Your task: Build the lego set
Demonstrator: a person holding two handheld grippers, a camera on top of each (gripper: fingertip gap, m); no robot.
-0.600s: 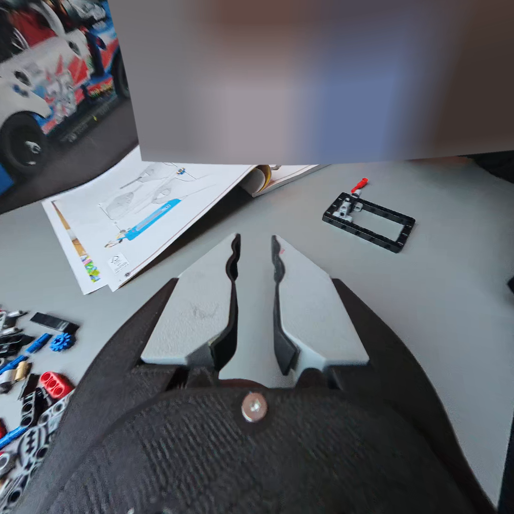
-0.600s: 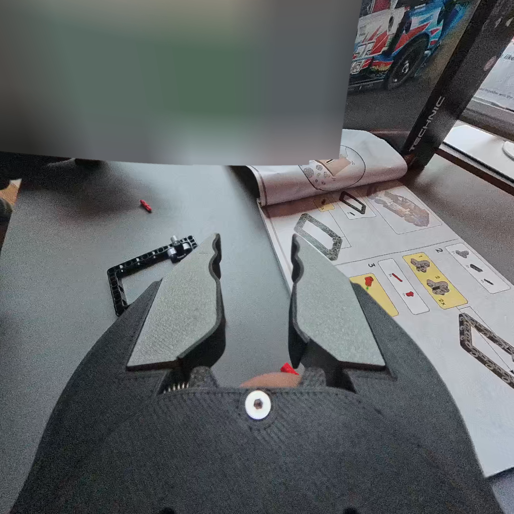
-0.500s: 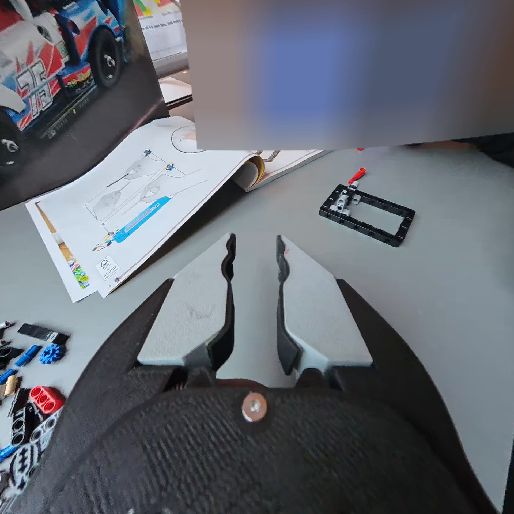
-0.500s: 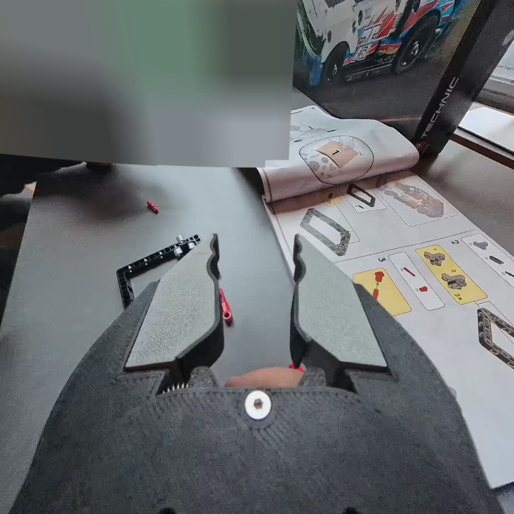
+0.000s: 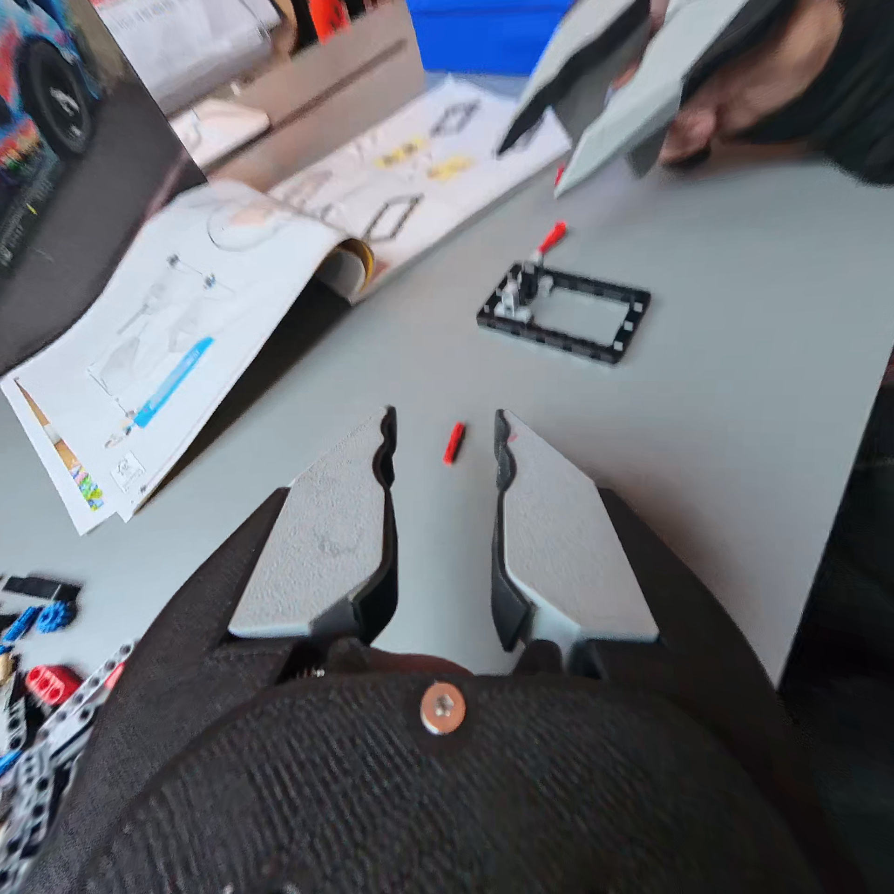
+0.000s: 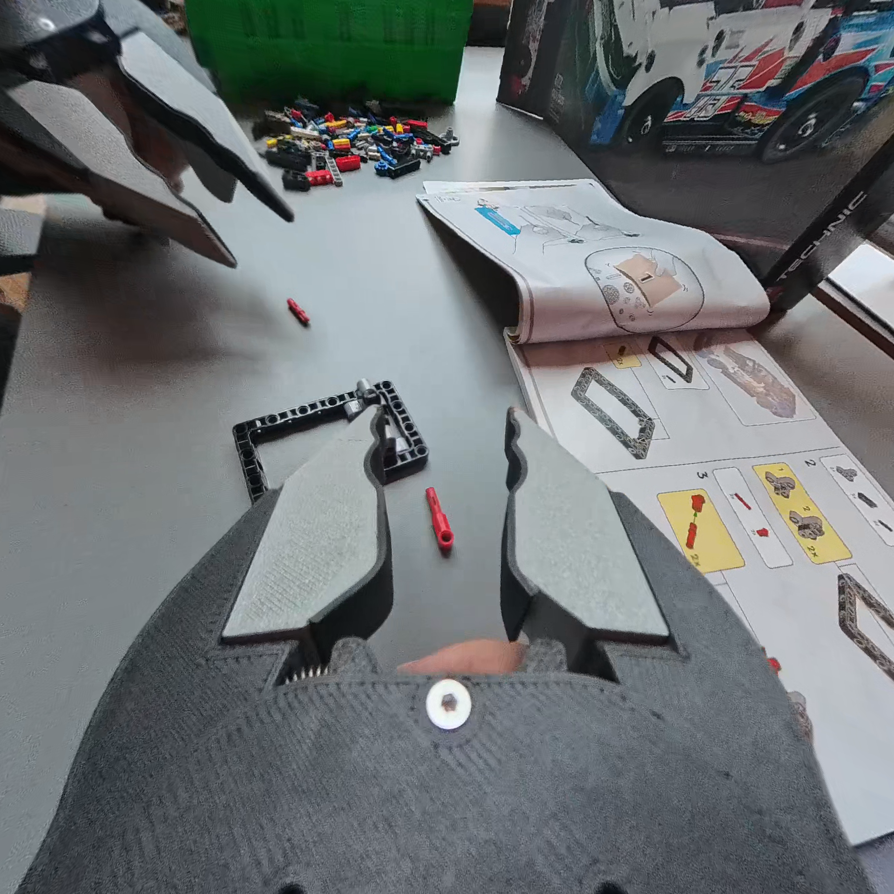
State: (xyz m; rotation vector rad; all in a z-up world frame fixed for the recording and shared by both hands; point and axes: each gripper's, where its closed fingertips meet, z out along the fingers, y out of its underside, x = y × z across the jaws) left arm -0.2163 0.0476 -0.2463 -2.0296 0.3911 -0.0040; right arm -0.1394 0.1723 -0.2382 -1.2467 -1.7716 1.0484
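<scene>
My left gripper (image 5: 444, 421) is open and empty, low over the grey table. A small red pin (image 5: 454, 442) lies on the table just beyond its fingertips, between them. Farther off lies a black rectangular frame (image 5: 546, 338) with a grey connector (image 5: 513, 302) in one corner, and a red axle (image 5: 551, 239) lies beside it. My right gripper (image 6: 442, 421) is open and empty. The red axle (image 6: 438, 520) lies on the table between its fingers. The frame (image 6: 300, 413) is partly hidden behind its left finger. The red pin (image 6: 297, 310) lies farther away.
The open instruction booklet (image 6: 629, 435) lies right of the frame, with the set's box (image 6: 725, 96) standing behind it. A pile of loose pieces (image 6: 358, 140) sits before a green bin (image 6: 329, 48). The left gripper (image 6: 261, 241) hangs at upper left. The table edge (image 5: 846, 459) is near. Spacing between my two grippers at the tips: around 15 cm.
Both grippers have shifted, so each now shows in the other's view. The left jaws have opened wider, with the red pin now before them. The red axle now lies between the right fingers.
</scene>
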